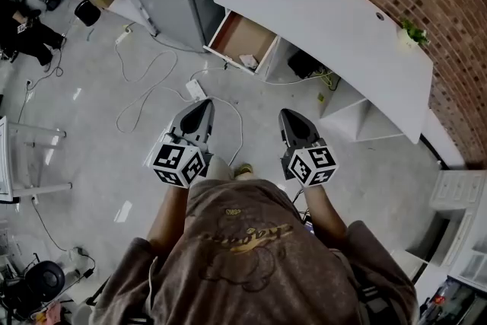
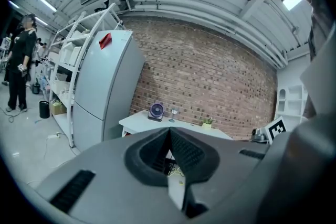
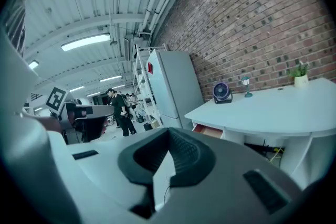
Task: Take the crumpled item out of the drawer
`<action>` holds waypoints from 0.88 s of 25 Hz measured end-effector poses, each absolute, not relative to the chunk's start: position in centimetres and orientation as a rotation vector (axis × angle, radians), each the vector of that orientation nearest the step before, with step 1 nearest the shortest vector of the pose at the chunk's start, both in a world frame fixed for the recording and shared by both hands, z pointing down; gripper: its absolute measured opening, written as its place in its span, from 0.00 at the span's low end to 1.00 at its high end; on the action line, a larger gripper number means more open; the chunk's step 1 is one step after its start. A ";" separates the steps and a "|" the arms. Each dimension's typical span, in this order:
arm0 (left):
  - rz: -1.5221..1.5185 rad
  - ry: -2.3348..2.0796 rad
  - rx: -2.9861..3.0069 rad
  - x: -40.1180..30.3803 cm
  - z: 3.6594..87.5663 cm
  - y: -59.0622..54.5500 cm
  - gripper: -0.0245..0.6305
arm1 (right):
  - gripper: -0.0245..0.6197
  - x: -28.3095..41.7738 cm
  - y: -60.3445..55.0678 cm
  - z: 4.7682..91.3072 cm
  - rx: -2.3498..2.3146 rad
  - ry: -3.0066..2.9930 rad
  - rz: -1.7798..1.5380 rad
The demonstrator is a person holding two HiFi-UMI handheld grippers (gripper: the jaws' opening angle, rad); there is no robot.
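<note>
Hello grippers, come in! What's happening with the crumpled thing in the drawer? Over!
Left gripper and right gripper shut, empty, short of the desk. Crumpled item in open drawer. Cables lie between.

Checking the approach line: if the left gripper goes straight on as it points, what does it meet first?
Nothing close. The left gripper, jaws shut, points over floor toward the white desk, probably meeting it near the open drawer; depth is unclear.
</note>
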State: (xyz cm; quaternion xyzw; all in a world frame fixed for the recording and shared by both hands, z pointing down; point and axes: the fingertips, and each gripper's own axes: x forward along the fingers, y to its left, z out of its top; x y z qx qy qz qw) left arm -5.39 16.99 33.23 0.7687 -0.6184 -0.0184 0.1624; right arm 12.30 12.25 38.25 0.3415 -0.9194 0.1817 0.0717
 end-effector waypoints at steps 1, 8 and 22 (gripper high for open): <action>-0.054 -1.766 2.194 -5.5 33.2 16.6 0.05 | 0.03 12.2 11.9 38.3 1.025 -2.764 0.547; -0.071 -1.756 2.210 -6.2 33.6 13.3 0.05 | 0.03 11.5 9.4 39.0 1.033 -2.759 0.545; -0.080 -1.679 2.235 -9.7 34.7 3.1 0.05 | 0.03 8.2 0.8 39.6 1.105 -2.723 0.561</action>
